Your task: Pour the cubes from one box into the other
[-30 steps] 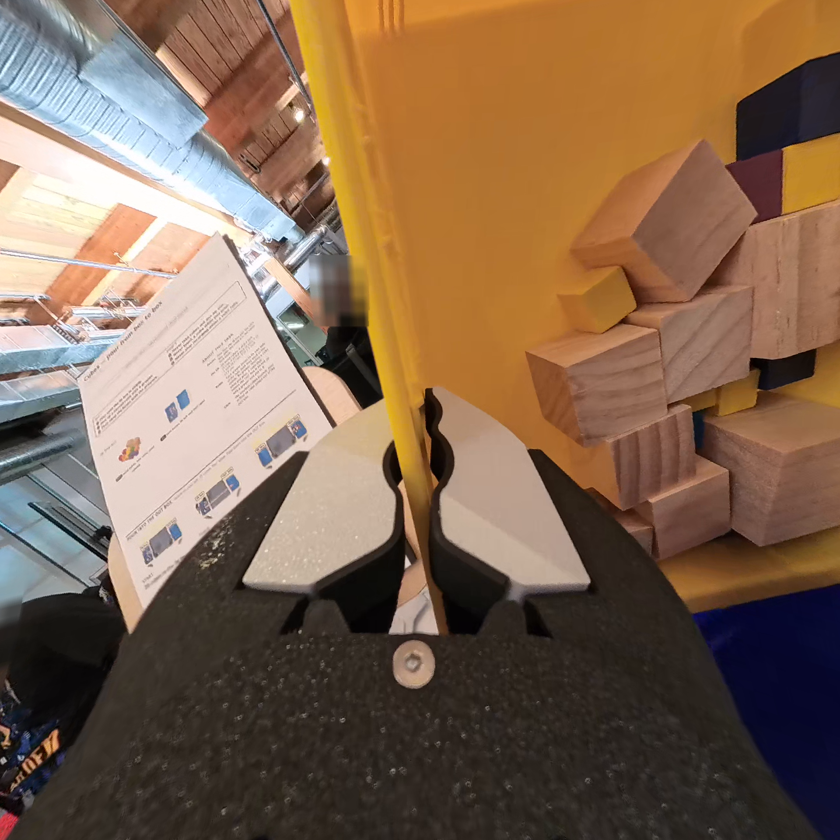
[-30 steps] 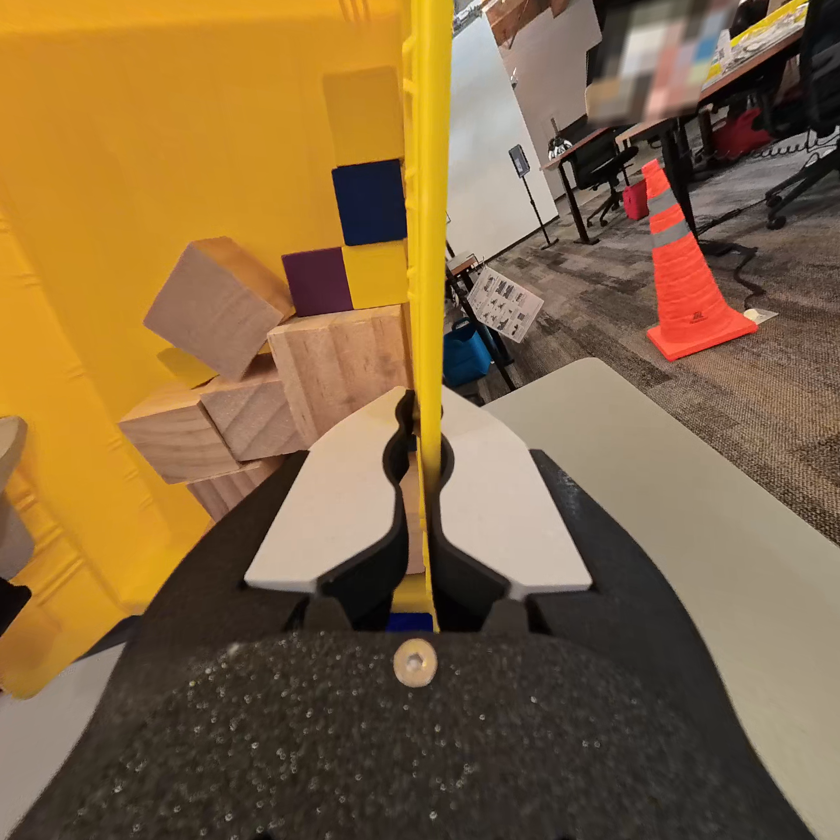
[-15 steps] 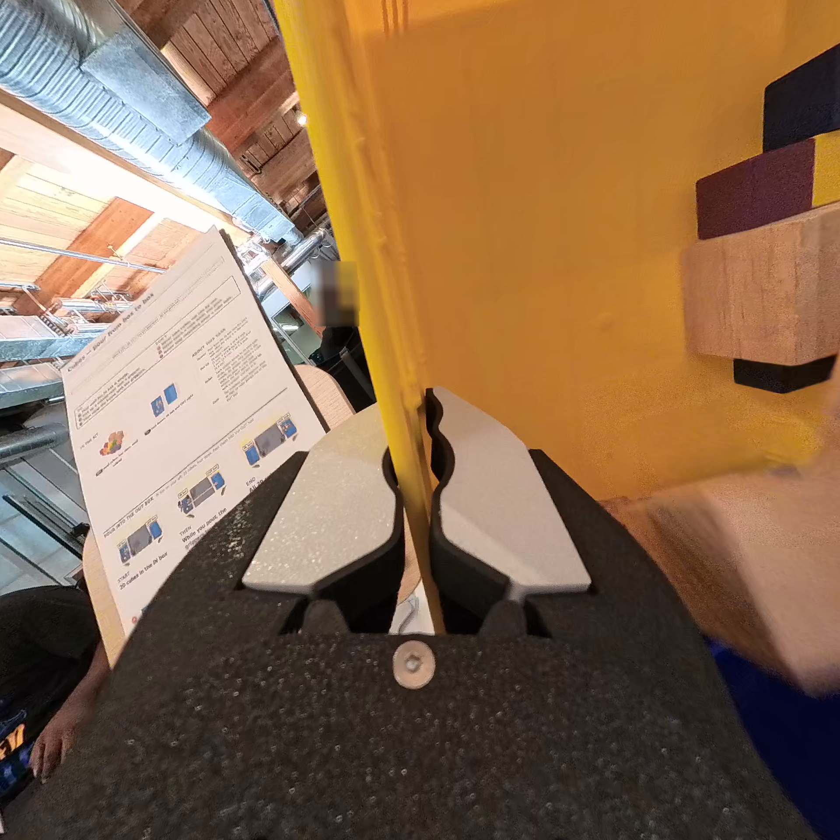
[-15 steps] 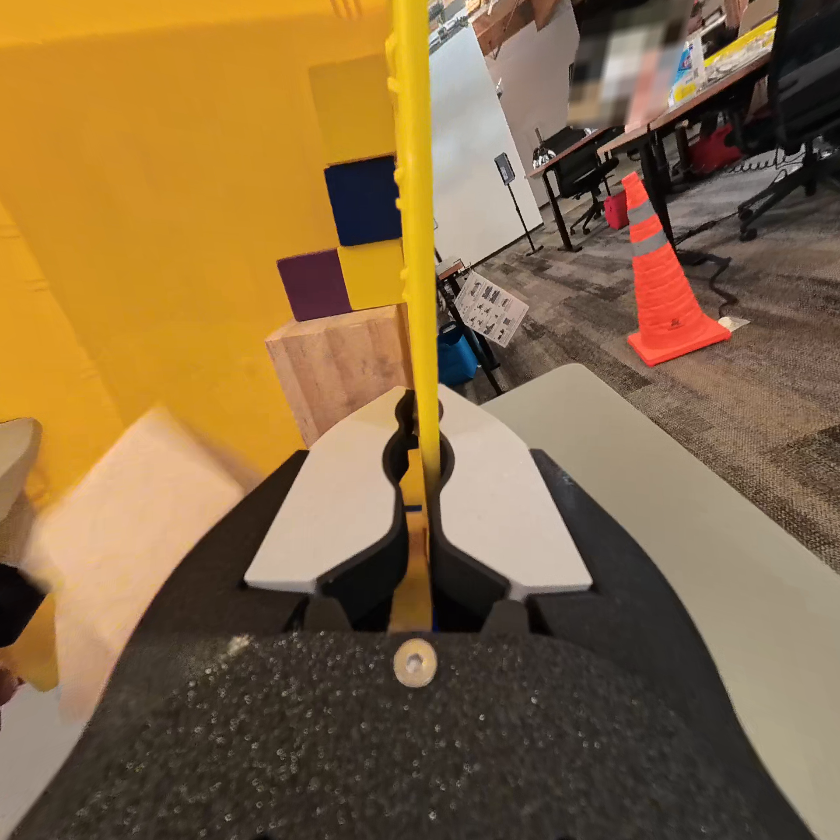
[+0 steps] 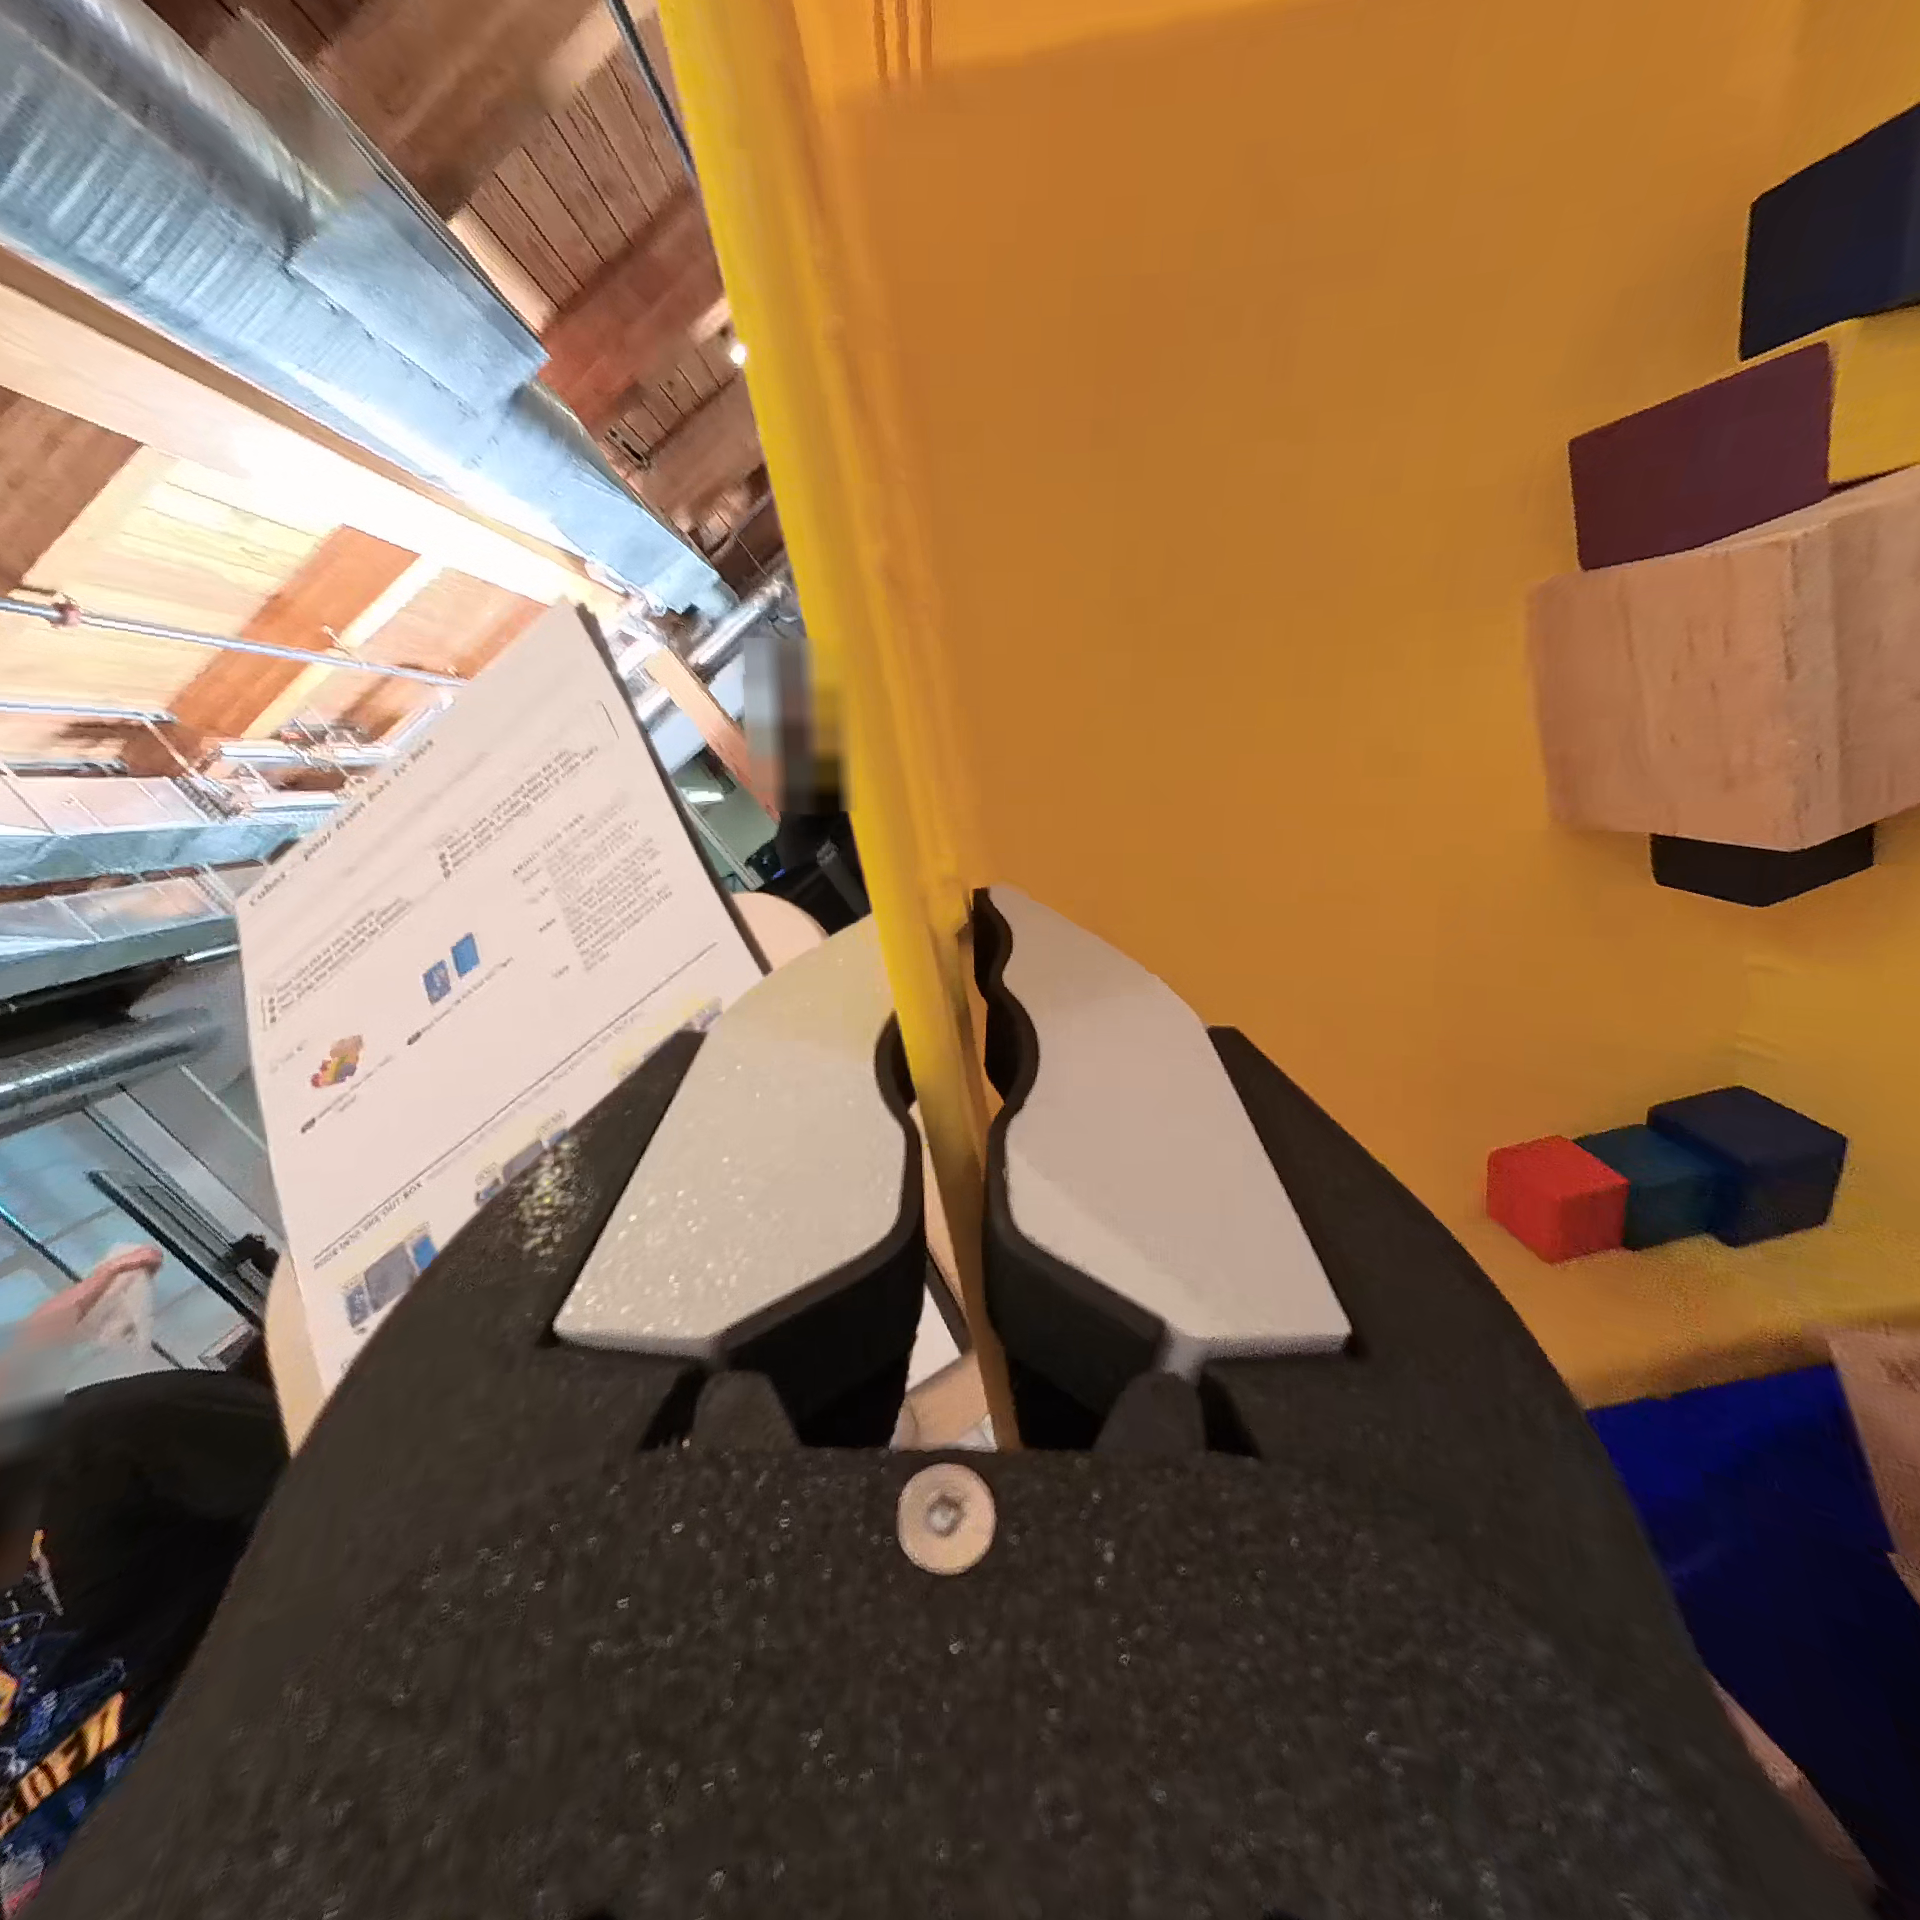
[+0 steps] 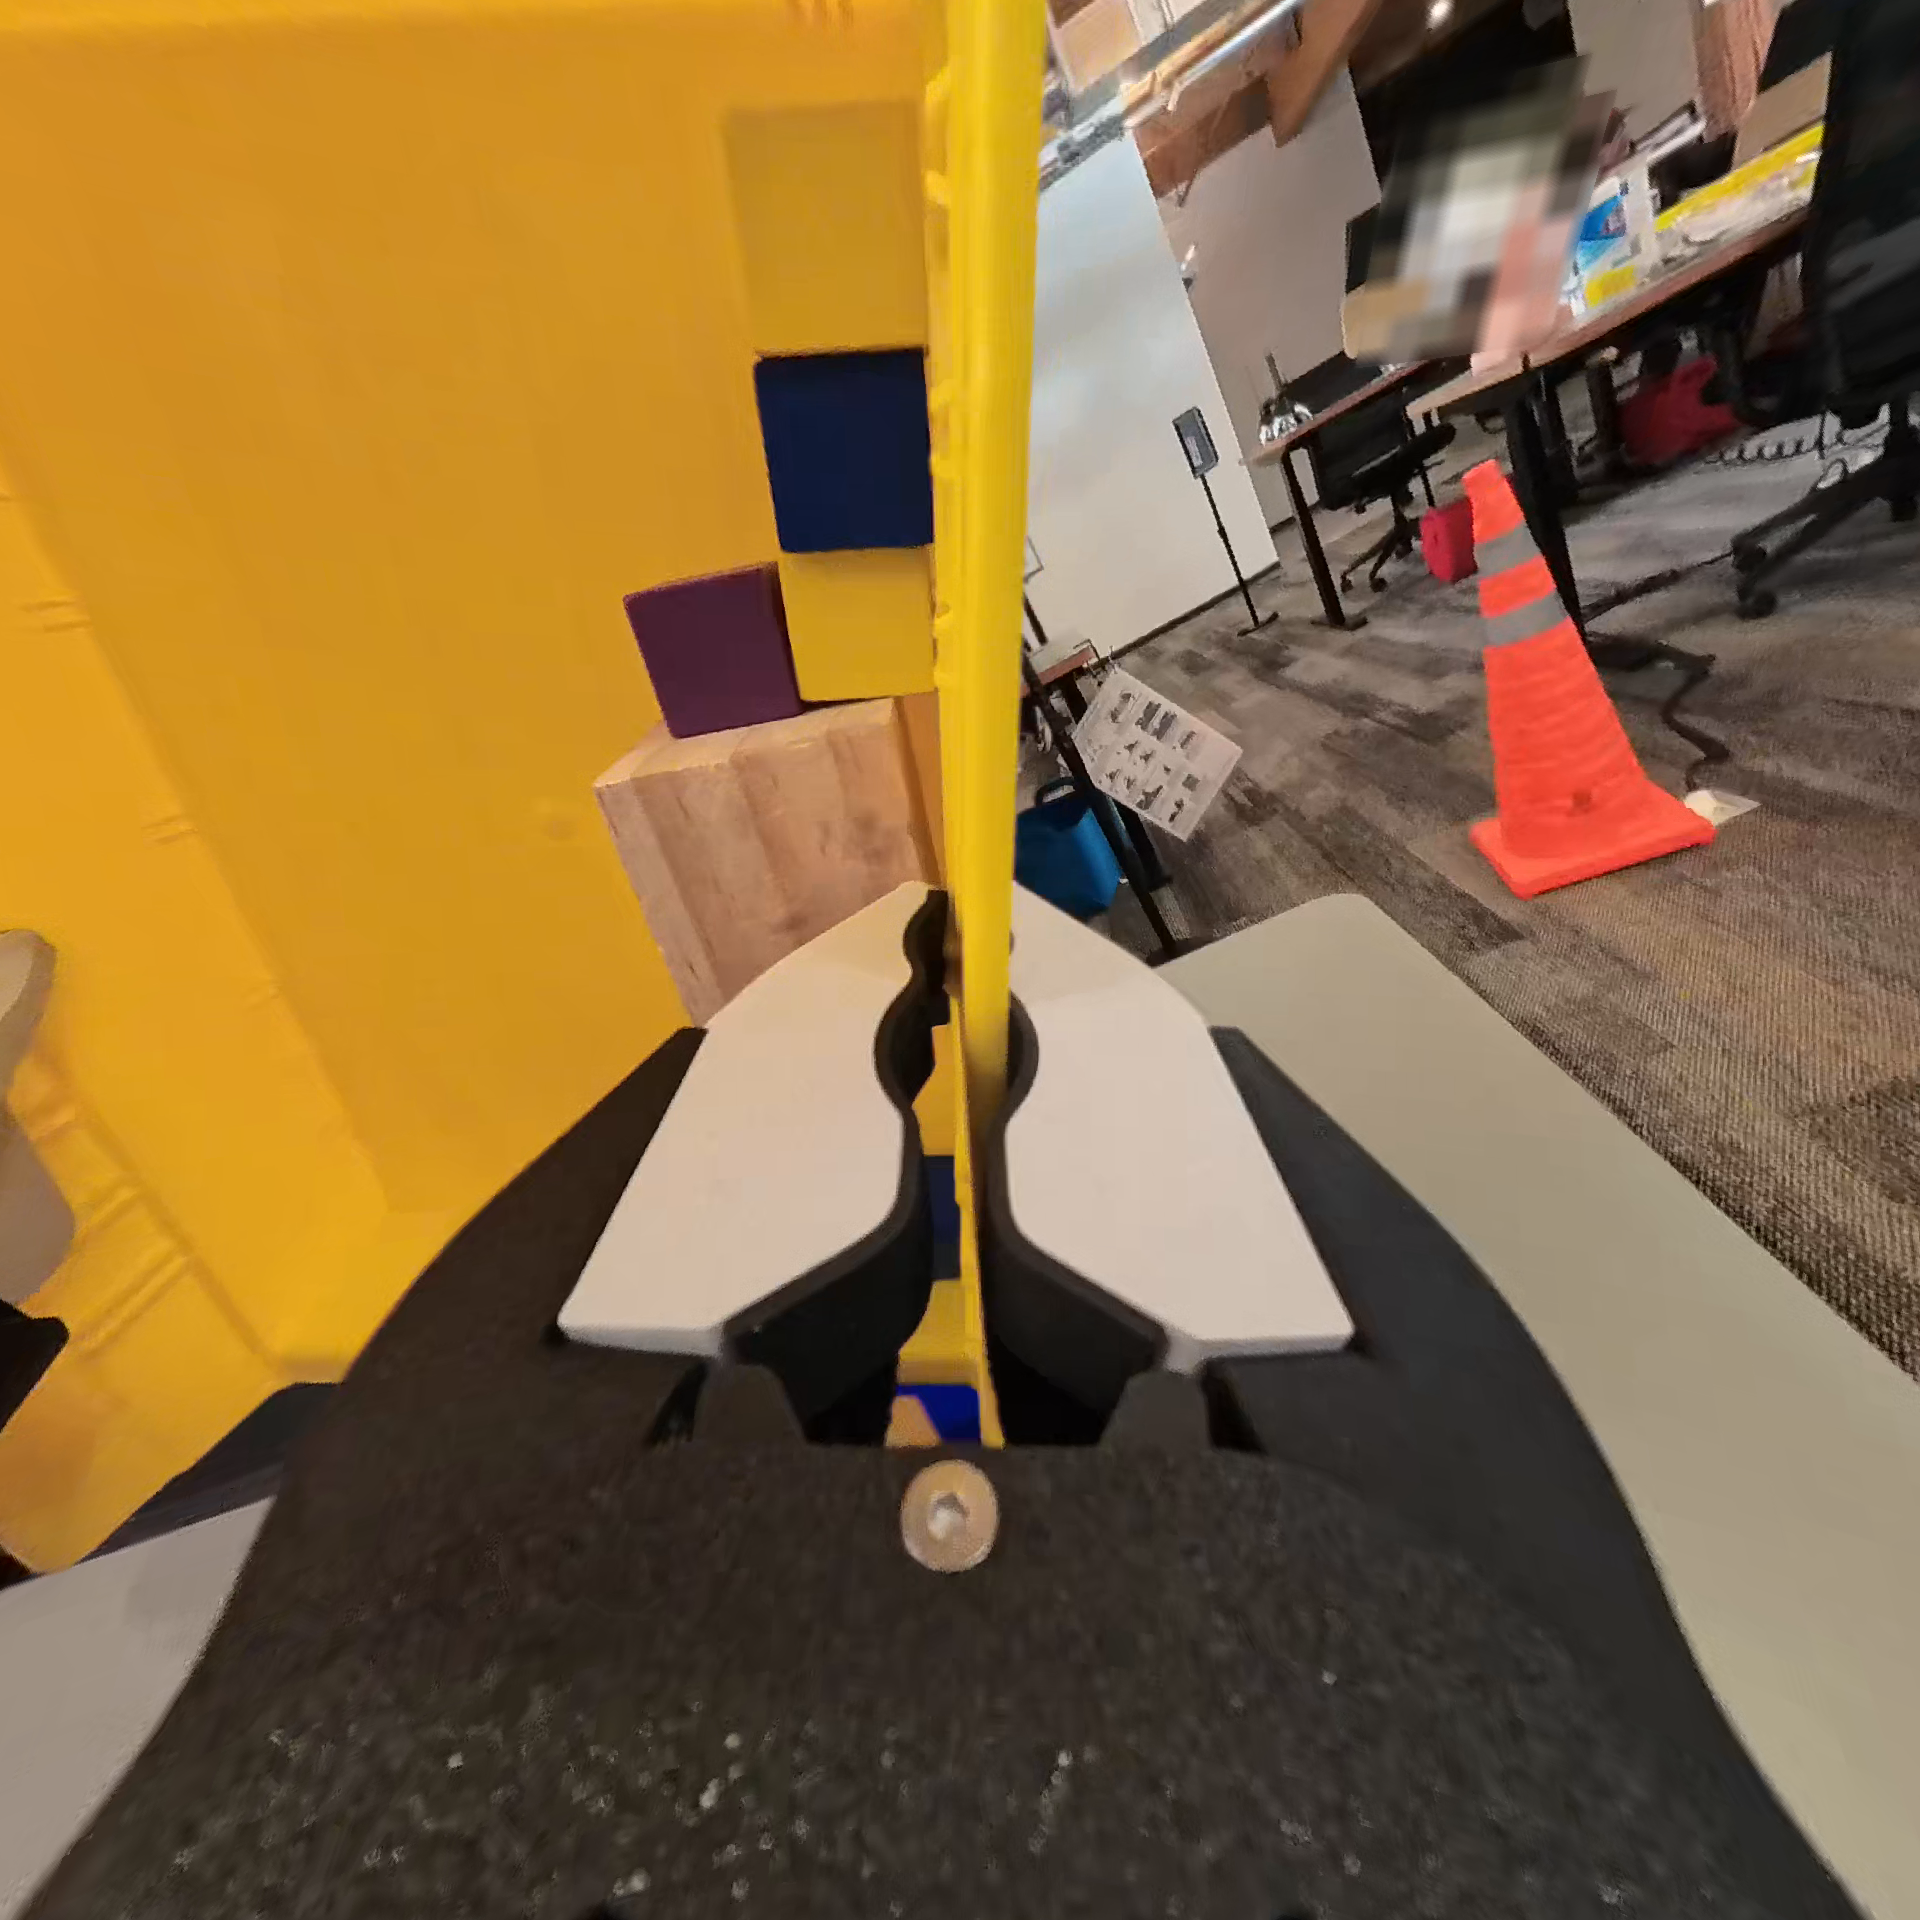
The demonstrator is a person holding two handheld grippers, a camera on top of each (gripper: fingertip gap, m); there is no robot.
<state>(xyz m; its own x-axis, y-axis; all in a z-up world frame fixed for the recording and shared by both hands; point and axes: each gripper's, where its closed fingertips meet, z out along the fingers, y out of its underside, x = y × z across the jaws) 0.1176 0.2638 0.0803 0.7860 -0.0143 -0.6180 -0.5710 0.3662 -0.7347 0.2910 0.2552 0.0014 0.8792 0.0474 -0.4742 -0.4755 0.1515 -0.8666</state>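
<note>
Both grippers hold a yellow box (image 5: pixel 1247 520) tipped steeply on its side. My left gripper (image 5: pixel 951 935) is shut on its left wall; my right gripper (image 6: pixel 971 935) is shut on its right wall (image 6: pixel 987 416). A large wooden cube (image 5: pixel 1725 686) with purple (image 5: pixel 1694 457), yellow and dark blue cubes (image 6: pixel 847 447) stacked on it stays against the right wall. Red (image 5: pixel 1553 1195) and blue cubes (image 5: pixel 1745 1164) lie at the box's lower wall. A blue box (image 5: pixel 1787 1538) sits below, with a wooden cube (image 5: pixel 1881 1423) at its edge.
A printed instruction sheet (image 5: pixel 468 935) stands at the left, with a person's hand (image 5: pixel 94 1288) beside it. The grey table (image 6: pixel 1558 1195) runs to the right. Beyond it are carpet, an orange cone (image 6: pixel 1548 707), desks and chairs.
Most wooden cubes have slid out of the yellow box downward. The stack at the right wall stayed. Red and blue cubes now show at the lower wall. Both grips are unchanged.
</note>
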